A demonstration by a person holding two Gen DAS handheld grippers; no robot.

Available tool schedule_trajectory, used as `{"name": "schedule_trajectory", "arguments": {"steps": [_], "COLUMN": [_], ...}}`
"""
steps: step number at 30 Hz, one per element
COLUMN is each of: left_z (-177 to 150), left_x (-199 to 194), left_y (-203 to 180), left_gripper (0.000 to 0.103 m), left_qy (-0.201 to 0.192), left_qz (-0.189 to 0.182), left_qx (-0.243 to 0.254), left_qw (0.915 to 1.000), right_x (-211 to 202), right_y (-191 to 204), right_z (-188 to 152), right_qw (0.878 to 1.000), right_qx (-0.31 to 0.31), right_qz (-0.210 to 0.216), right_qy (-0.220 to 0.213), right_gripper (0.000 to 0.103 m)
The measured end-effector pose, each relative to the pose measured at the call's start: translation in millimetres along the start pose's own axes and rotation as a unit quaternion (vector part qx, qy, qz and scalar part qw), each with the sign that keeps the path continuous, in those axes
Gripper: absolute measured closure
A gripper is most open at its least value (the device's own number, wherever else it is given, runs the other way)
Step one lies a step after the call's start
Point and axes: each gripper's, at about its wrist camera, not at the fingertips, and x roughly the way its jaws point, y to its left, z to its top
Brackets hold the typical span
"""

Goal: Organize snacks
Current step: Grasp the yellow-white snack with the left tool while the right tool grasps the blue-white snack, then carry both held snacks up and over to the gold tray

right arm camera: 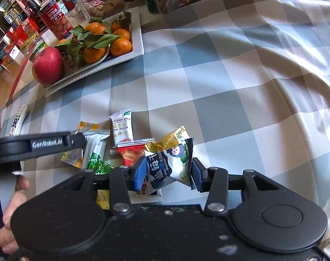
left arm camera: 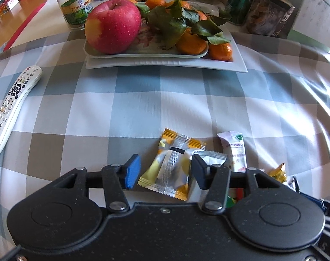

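A pile of wrapped snacks lies on the checked tablecloth. My left gripper (left arm camera: 166, 173) is open around a yellow and silver snack packet (left arm camera: 172, 166) that lies flat between its jaws without being squeezed. A white hawthorn-strip packet (left arm camera: 235, 150) lies just right of it. My right gripper (right arm camera: 169, 173) is shut on a white and dark-blue blueberry snack packet (right arm camera: 168, 164), which is creased between the pads. Around it lie a red packet (right arm camera: 132, 153), a gold wrapper (right arm camera: 173, 138), a silver-green packet (right arm camera: 95, 150) and the hawthorn packet (right arm camera: 122, 128). The left gripper shows at the left of the right wrist view (right arm camera: 76, 141).
A white tray (left arm camera: 165, 64) with a red apple (left arm camera: 112, 26) and leafy tangerines (left arm camera: 191, 41) stands beyond the snacks. A white remote (left arm camera: 11, 108) lies at the left. Jars, cans and a calendar (left arm camera: 315, 15) crowd the back.
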Motion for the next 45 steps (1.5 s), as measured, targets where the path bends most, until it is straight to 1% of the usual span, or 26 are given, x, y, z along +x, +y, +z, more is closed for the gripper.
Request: {"name": "schedule_trajectory", "arguments": {"steps": [6,7,8,14,18,19,20,21,24,26,29,31,35,38,43,45], "left_z": [2,3,2,1,2,2,2,2,3,3,4,5,9,8,-8,-17], "left_x": [11,14,13,15,15,14,14,13,13,11,4,-3,-21,-35,-57,-68], "left_y": [-3,-3,-3,-9,-9,-9,-8,-8,-6,-6,-5,-1,12,20,23,20], "left_gripper": [0.045,0.045,0.045,0.045,0.045,0.047,0.054,0.056,0.059,0.06,0.06,0.06,0.06,0.06,0.059,0.059], "left_qy": [0.004,0.008,0.004,0.002,0.003,0.002,-0.002,-0.005,-0.004,-0.007,-0.012,-0.012,-0.006,-0.006,-0.01,-0.01], "left_qz": [0.02,0.019,0.017,0.034,0.032,0.033,0.034,0.036,0.031,0.035,0.038,0.029,-0.002,-0.005,-0.001,-0.005], "left_qx": [-0.001,-0.004,-0.006,-0.007,-0.003,-0.005,-0.007,-0.01,-0.017,-0.019,-0.021,-0.032,-0.068,-0.083,-0.077,-0.074], "left_qw": [0.9998,0.9998,0.9998,0.9994,0.9995,0.9995,0.9994,0.9993,0.9994,0.9992,0.999,0.999,0.9977,0.9965,0.997,0.9972], "right_x": [3,3,3,5,7,7,7,7,6,4,2,1,-1,-5,-11,-13], "right_y": [2,2,3,6,4,4,5,5,7,8,7,4,-3,-5,-7,-9], "right_z": [-2,-2,-2,-3,-3,-3,-3,-3,-4,-5,-5,-4,-3,-3,-6,-8], "right_qw": [1.0,1.0,1.0,1.0,1.0,1.0,1.0,1.0,1.0,1.0,1.0,1.0,1.0,1.0,1.0,1.0], "right_qx": [-0.01,-0.013,-0.016,-0.019,-0.016,-0.018,-0.021,-0.022,-0.023,-0.025,-0.027,-0.022,-0.004,-0.007,-0.015,-0.016], "right_qz": [-0.002,-0.004,-0.005,-0.008,-0.009,-0.008,-0.008,-0.008,-0.009,-0.011,-0.014,-0.011,0.0,0.002,-0.006,-0.008], "right_qy": [0.006,0.005,0.003,0.005,0.011,0.012,0.011,0.01,0.005,0.0,-0.005,-0.003,0.003,0.0,-0.009,-0.011], "right_gripper": [0.057,0.057,0.057,0.057,0.057,0.057,0.057,0.057,0.058,0.058,0.058,0.058,0.058,0.058,0.058,0.058]}}
